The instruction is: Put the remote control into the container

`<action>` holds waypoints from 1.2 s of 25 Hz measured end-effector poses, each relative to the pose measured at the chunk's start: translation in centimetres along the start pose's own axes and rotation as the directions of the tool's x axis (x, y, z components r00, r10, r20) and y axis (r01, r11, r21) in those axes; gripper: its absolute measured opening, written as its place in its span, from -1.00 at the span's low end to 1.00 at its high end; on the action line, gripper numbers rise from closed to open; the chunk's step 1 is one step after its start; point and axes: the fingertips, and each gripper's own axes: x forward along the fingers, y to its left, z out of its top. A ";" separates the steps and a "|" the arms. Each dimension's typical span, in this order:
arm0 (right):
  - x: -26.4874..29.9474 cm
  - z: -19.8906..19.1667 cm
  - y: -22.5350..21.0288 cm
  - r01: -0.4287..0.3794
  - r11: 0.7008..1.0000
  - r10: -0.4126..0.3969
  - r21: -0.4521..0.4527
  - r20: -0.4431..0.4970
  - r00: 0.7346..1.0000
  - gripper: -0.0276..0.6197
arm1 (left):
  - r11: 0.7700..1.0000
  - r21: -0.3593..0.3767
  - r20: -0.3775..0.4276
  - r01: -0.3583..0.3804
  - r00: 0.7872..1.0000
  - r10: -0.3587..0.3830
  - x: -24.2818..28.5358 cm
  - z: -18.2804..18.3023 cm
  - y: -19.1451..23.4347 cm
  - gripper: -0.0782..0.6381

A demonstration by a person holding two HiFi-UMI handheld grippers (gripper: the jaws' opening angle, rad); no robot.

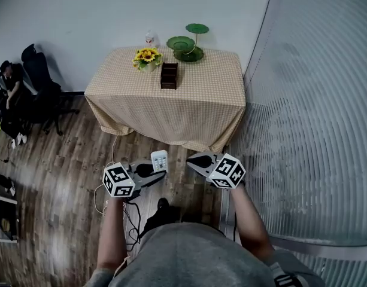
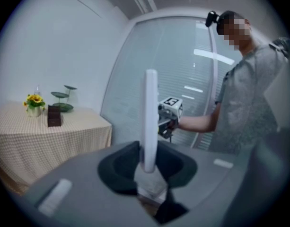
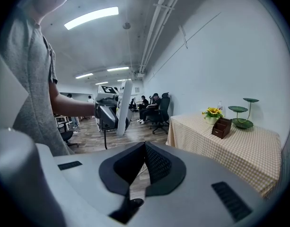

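Left gripper (image 1: 154,171): clenched on the remote control (image 1: 160,160). The remote is white, gripped at its lower end and standing upright between the jaws, over the wooden floor (image 1: 63,178) and short of the worktop.
Right gripper (image 1: 192,160): jaws pressed together with nothing between them, near the left gripper.
Worktop (image 1: 189,112): checked cloth, set against the wall.
Container (image 1: 169,75): dark brown, open-topped, on the worktop, well apart from the remote control.
Sunflower pot (image 1: 146,58): left of the container.
Green tiered dish (image 1: 188,46): behind the container.
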 end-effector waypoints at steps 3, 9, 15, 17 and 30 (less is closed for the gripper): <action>0.2 0.3 -0.1 0.000 1.000 0.000 0.000 -0.005 1.000 -0.86 | 1.000 -0.001 -0.001 0.005 1.000 -0.005 -0.2 0.1 0.3 -0.52; 0.8 -0.1 -0.7 0.011 1.000 -0.011 0.001 -0.019 1.000 -0.86 | 1.000 -0.002 0.018 0.022 1.000 -0.022 -0.3 0.3 1.1 -0.52; 1.2 0.2 -2.1 0.030 1.000 -0.030 0.006 -0.032 0.999 -0.86 | 1.000 0.008 0.032 0.026 0.999 -0.027 -0.9 1.1 2.7 -0.52; 1.7 0.5 -3.5 0.034 0.999 -0.034 0.012 -0.034 0.999 -0.86 | 1.000 0.007 0.023 0.024 0.999 -0.024 -1.0 1.3 4.2 -0.52; 5.5 1.6 -8.6 0.057 0.998 -0.055 0.031 -0.056 0.997 -0.86 | 0.998 -0.014 0.033 0.059 0.998 -0.058 -1.5 2.5 11.0 -0.52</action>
